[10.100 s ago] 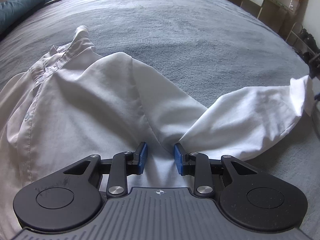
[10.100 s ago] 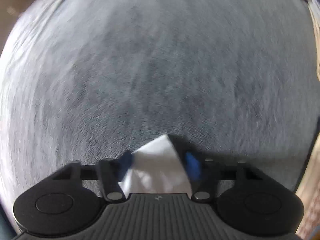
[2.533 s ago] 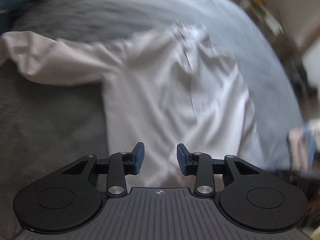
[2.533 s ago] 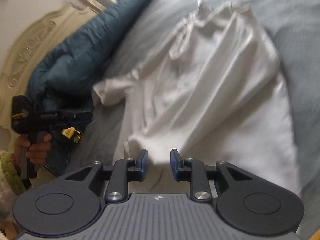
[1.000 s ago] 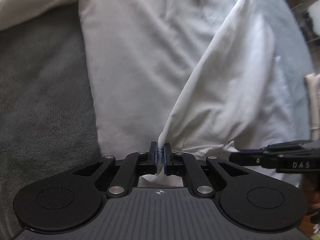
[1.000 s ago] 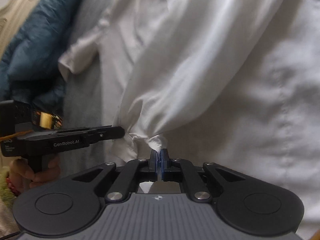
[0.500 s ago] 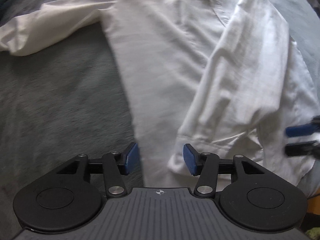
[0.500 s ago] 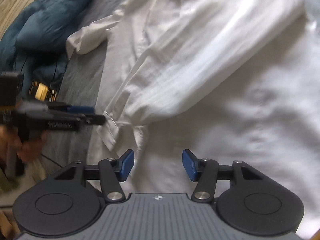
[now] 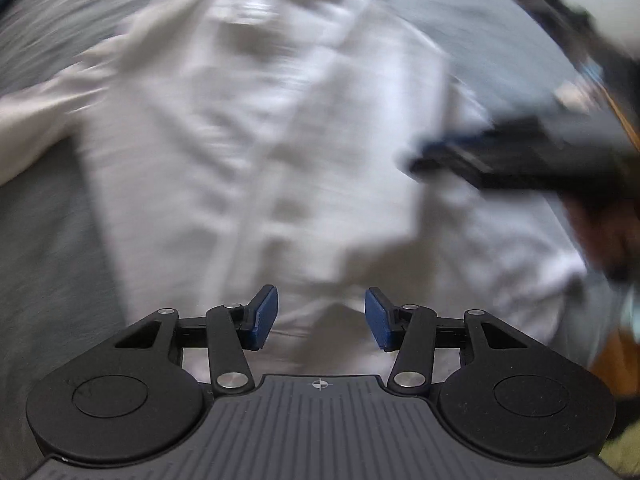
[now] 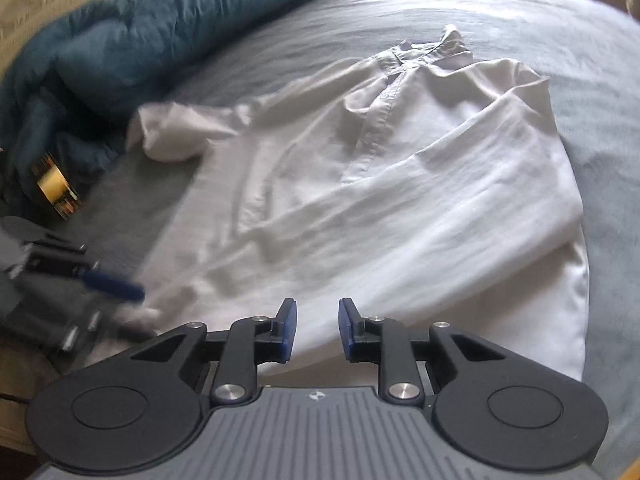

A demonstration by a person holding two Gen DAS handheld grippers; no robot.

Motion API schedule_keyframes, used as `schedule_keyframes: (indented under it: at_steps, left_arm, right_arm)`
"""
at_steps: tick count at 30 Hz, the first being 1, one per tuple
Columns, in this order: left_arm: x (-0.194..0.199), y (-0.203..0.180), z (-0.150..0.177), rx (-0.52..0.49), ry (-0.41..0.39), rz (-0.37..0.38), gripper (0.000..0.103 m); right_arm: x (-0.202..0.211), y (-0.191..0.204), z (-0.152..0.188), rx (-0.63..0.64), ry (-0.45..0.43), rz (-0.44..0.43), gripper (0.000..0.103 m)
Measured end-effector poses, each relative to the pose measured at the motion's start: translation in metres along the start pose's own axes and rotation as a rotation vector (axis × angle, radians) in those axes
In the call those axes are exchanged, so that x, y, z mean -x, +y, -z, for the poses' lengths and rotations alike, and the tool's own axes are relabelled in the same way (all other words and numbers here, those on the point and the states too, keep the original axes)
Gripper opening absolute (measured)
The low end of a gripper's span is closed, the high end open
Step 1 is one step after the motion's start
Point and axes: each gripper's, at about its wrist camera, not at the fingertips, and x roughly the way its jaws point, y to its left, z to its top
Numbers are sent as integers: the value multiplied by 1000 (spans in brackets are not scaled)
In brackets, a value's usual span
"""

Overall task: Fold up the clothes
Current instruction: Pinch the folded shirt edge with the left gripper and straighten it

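Observation:
A white button-up shirt [image 10: 400, 184] lies front up on the grey bed, collar [image 10: 424, 54] at the far end. One sleeve lies folded across its body; the other sleeve [image 10: 180, 132] stretches out to the left. My right gripper [image 10: 314, 330] is open and empty over the hem. My left gripper [image 9: 320, 318] is open and empty over the blurred shirt [image 9: 280, 140] near its hem. The right gripper [image 9: 520, 160] shows blurred in the left wrist view. The left gripper [image 10: 108, 280] shows blurred at the left of the right wrist view.
A dark teal duvet [image 10: 120, 40] is bunched along the far left of the grey bed [image 10: 520, 28]. A small gold and black object [image 10: 56, 190] lies at the duvet's edge. Room furniture shows blurred at the upper right in the left wrist view.
Both grippers, which had let go of the sleeve cuff, have pulled back from the shirt. The right jaws have narrowed somewhat. The left view is now blurred by motion.

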Motion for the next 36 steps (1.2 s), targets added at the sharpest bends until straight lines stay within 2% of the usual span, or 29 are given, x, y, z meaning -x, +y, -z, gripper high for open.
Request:
schedule_keyframes:
  at_steps: [3, 5, 7, 9, 10, 13, 15, 18, 21, 23, 24, 25, 27, 31, 34, 36]
  left_arm:
    - [-14, -30, 11, -139, 26, -2, 48]
    - [-26, -34, 17, -157, 56, 0, 47]
    - [-32, -34, 24, -161, 74, -12, 20]
    - [-33, -32, 30, -179, 68, -9, 5]
    - [-31, -30, 32, -186, 66, 5, 1]
    - [-28, -25, 38, -204, 65, 22, 1]
    - [-29, -26, 43, -273, 77, 33, 1]
    - [-32, -24, 49, -327, 95, 52, 1]
    - [-32, -18, 48, -311, 93, 86, 2]
    - [-28, -16, 47, -300, 99, 107, 3]
    - [-23, -15, 47, -304, 96, 112, 6]
    - [-18, -14, 47, -304, 97, 122, 14]
    - [-2, -5, 45, -285, 90, 145, 18]
    - [25, 23, 36, -183, 38, 174, 18]
    - [23, 43, 25, -109, -11, 155, 18]
    - [6, 49, 18, -87, -20, 155, 18]
  right_arm:
    - [-1, -2, -2, 18, -5, 34, 25]
    - [3, -3, -5, 28, -14, 38, 25]
    - [10, -3, -8, 41, -21, 40, 25]
    - [15, -2, -11, 76, -19, 31, 25]
    - [15, -2, -12, 97, -21, 39, 25]
    - [14, -5, -18, 148, -34, 50, 25]
    - [8, -8, -21, 177, -56, 32, 25]
    - [-17, -13, -21, 221, -10, 58, 25]
    - [-46, -20, -12, 260, 54, 99, 25]
    - [-48, -19, -11, 277, 39, 103, 25]
    - [-49, -19, -10, 286, 32, 106, 25]
    - [-47, -18, -11, 297, 37, 108, 25]
    - [-40, -16, -18, 294, 47, 107, 25]
    - [-10, -20, -43, 244, -43, 82, 25]
    - [-8, -38, -71, 186, -110, 153, 25]
    - [-24, -59, -91, 147, -138, 222, 25]
